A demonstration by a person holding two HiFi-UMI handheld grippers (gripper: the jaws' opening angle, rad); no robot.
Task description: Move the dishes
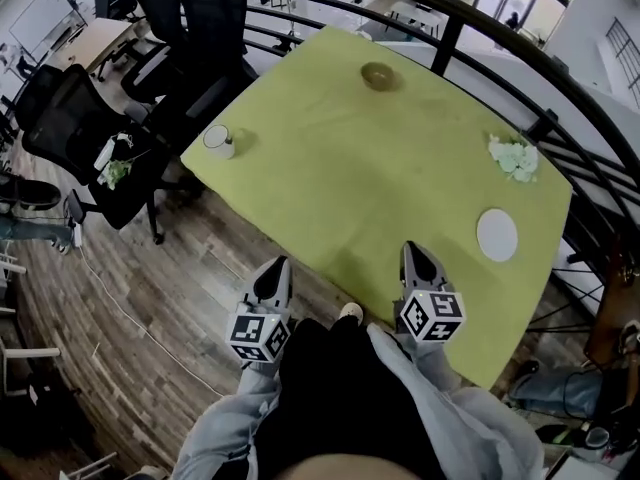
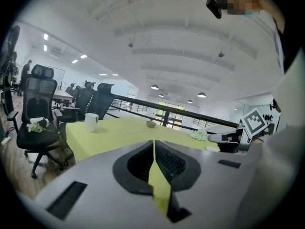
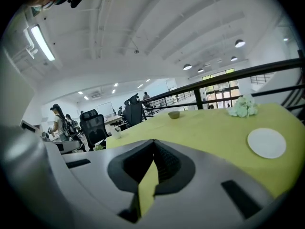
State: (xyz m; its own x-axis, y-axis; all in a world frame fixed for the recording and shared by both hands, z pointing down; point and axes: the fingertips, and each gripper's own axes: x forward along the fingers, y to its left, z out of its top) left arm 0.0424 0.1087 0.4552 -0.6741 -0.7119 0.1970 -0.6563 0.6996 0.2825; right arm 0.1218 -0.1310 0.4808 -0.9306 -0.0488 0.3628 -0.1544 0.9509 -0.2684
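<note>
Claws shut, both empty: I hold the left claw [image 1: 276, 271] over the floor [image 1: 190, 298], the right claw [image 1: 416, 256] over the worktop's [image 1: 330, 168] near edge, side by side, both tipped slightly down.

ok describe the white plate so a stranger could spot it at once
Start at the big yellow-green table and go to its right edge, beside the black railing. The plate lies flat there, toward the near end. It is the only flat white disc: the pale green clump beyond it is lumpy, and the white cup stands upright at the opposite edge.
</note>
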